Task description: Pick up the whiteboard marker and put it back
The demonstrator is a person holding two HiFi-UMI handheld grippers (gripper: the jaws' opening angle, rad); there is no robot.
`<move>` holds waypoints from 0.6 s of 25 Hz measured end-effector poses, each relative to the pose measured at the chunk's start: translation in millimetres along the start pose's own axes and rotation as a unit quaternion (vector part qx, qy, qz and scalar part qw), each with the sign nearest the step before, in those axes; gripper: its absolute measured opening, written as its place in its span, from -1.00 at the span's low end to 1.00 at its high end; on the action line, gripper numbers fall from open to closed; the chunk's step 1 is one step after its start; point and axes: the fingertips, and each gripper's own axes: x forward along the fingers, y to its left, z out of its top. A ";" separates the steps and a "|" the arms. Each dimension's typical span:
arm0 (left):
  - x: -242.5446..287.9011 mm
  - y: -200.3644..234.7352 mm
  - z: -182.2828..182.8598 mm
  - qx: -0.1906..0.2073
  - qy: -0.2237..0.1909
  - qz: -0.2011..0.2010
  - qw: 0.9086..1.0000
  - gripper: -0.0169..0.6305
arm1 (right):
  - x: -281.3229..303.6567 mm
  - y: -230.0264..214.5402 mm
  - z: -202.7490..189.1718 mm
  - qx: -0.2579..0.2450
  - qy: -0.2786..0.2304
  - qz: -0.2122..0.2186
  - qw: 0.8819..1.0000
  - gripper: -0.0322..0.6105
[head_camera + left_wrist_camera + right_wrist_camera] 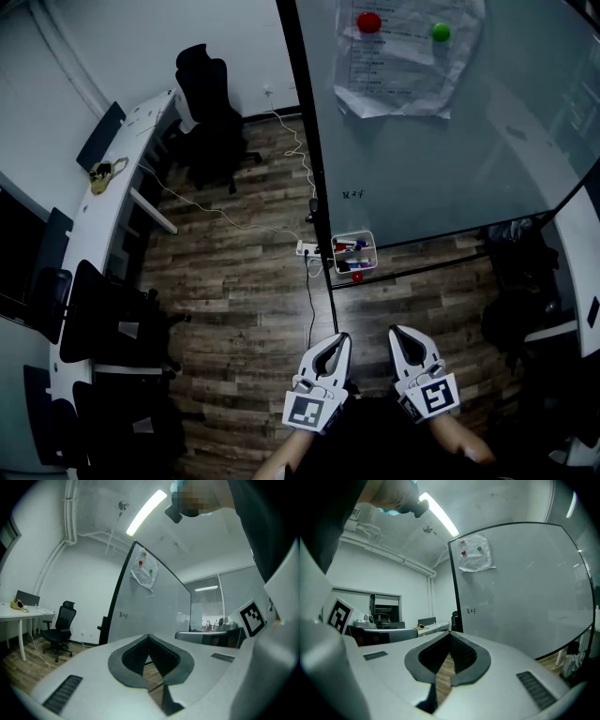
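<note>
Several whiteboard markers [349, 247] lie in a small white basket [371, 242] at the foot of the whiteboard [469, 159], ahead of both grippers. A small red thing [357, 277] lies on the floor just below the basket. My left gripper [343, 337] and right gripper [396, 330] are side by side low in the head view, pointing level toward the board, well short of the basket. Both are shut with nothing between the jaws. In the left gripper view the left gripper [149, 636] has its tips together, and the right gripper [450, 633] looks the same in its own view.
A sheet of paper [403, 66] hangs on the board under a red and a green magnet. A power strip [307, 248] and its cable lie on the wood floor left of the basket. An office chair [208, 103] and a curved white desk [112, 187] stand at left, and dark bags [516, 248] at right.
</note>
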 end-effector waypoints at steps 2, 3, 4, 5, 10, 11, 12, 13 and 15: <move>2.8 8.0 7.5 0.005 -0.003 -0.002 1.000 -0.92 | 5.0 1.1 -0.5 -0.002 0.000 -0.004 1.000 -0.85; 3.6 10.9 9.3 0.006 -0.003 -0.006 1.000 -0.92 | 6.6 1.1 -2.6 -0.004 0.004 -0.006 1.000 -0.85; 4.0 13.4 8.8 0.005 -0.003 -0.010 1.000 -0.92 | 8.4 0.9 -5.0 -0.006 0.011 -0.010 1.000 -0.85; 4.8 16.1 8.4 0.004 -0.003 -0.014 1.000 -0.92 | 10.9 0.9 -6.3 -0.006 0.015 -0.015 1.000 -0.85; 7.5 25.3 7.1 0.000 0.006 -0.036 0.999 -0.92 | 20.8 3.8 -2.1 -0.012 0.010 -0.035 0.999 -0.85; 7.0 26.0 4.1 -0.010 0.008 -0.041 0.999 -0.92 | 20.8 3.9 -4.2 -0.015 0.018 -0.040 0.999 -0.85; 7.0 28.1 0.8 -0.016 0.012 -0.044 0.999 -0.92 | 21.1 4.4 -6.3 -0.018 0.025 -0.044 0.999 -0.85; 8.0 32.3 -2.0 -0.017 0.017 -0.044 0.999 -0.92 | 22.0 4.9 -7.3 -0.021 0.029 -0.047 0.998 -0.85; 10.2 42.4 -6.7 -0.017 0.026 -0.033 0.999 -0.92 | 24.9 5.8 -5.7 -0.022 0.026 -0.050 0.998 -0.85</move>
